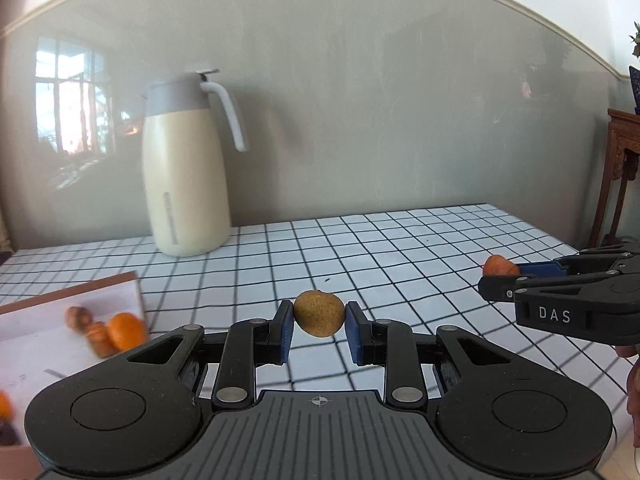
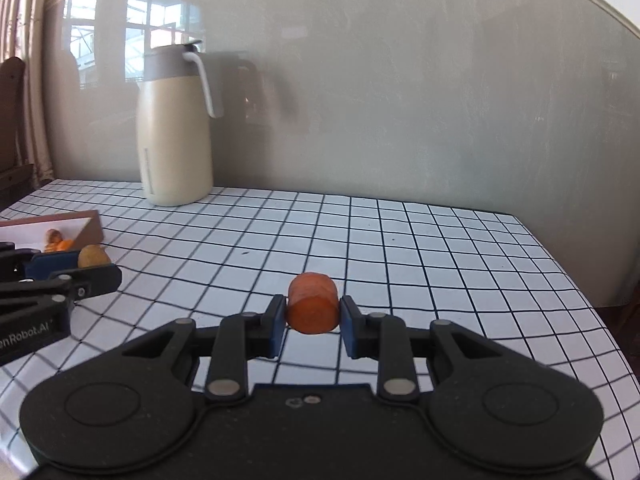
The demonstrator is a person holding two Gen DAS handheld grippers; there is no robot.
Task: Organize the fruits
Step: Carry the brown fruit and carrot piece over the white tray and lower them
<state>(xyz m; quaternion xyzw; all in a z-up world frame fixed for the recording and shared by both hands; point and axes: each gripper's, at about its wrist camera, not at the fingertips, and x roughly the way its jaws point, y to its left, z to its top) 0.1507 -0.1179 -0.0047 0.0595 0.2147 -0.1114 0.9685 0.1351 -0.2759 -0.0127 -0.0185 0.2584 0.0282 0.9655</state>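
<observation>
1. A brown speckled round fruit (image 1: 319, 313) is pinched between the blue pads of the left gripper (image 1: 319, 330), held above the checkered tablecloth (image 1: 400, 248).
2. The right gripper (image 2: 313, 322), level and pointing forward, clamps an orange cylindrical chunk (image 2: 313, 308).
3. A shallow box (image 1: 80, 300) at left holds blurred fruits; a cream thermal jug (image 1: 186, 164) stands behind.

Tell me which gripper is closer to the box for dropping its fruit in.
Left. The left gripper, shut on the brown fruit, sits beside the box. The right gripper, holding the orange piece, is farther along the table.
</observation>
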